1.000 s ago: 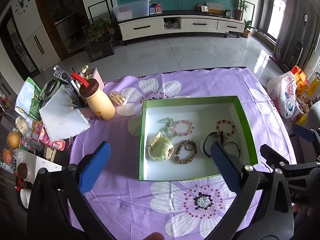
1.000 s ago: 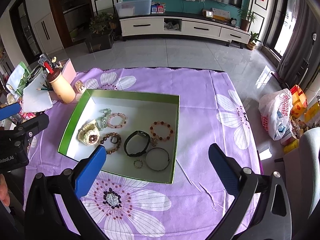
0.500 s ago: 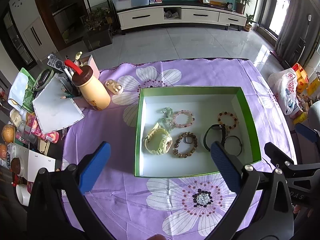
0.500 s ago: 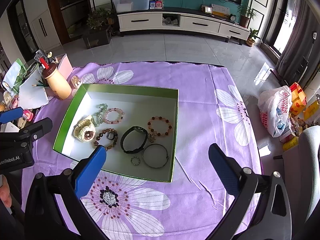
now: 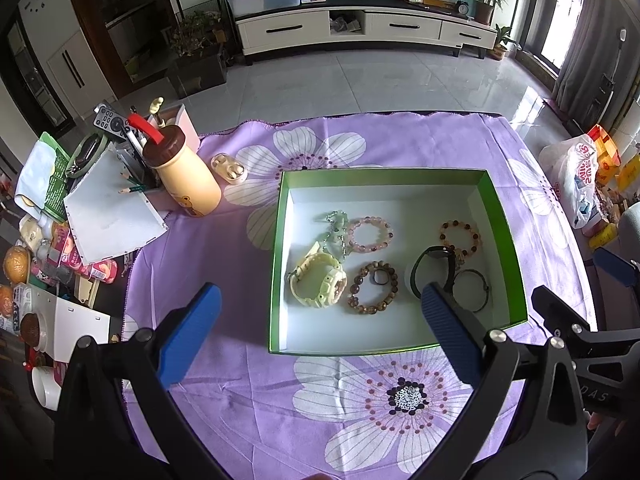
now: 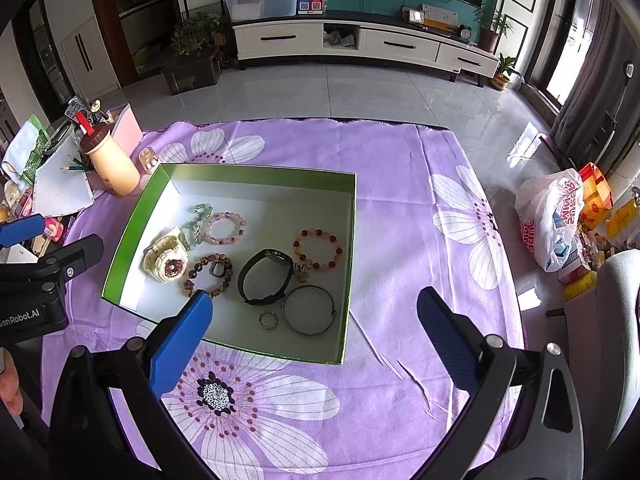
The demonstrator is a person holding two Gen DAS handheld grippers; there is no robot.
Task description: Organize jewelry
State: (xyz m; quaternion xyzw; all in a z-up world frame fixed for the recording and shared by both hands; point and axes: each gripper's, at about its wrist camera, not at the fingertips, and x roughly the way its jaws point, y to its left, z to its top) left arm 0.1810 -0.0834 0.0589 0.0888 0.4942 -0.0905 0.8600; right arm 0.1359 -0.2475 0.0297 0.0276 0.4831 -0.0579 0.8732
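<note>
Left tool [image 5: 320, 312]: mine, spread wide, holding nothing, above the green box's [image 5: 276, 264] near-left part.
Right tool [image 6: 314, 316]: spread wide, holding nothing, over the box's near-right corner.
Jewelry: cream watch [image 6: 166, 260], beaded bracelets, black band [image 6: 264, 276] inside box on the table [image 6: 400, 240].

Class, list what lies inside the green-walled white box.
Inside the green-walled white box: cream watch, black band, pink, amber, brown bracelets, metal bangle, small ring. Beneath them: unseen.
</note>
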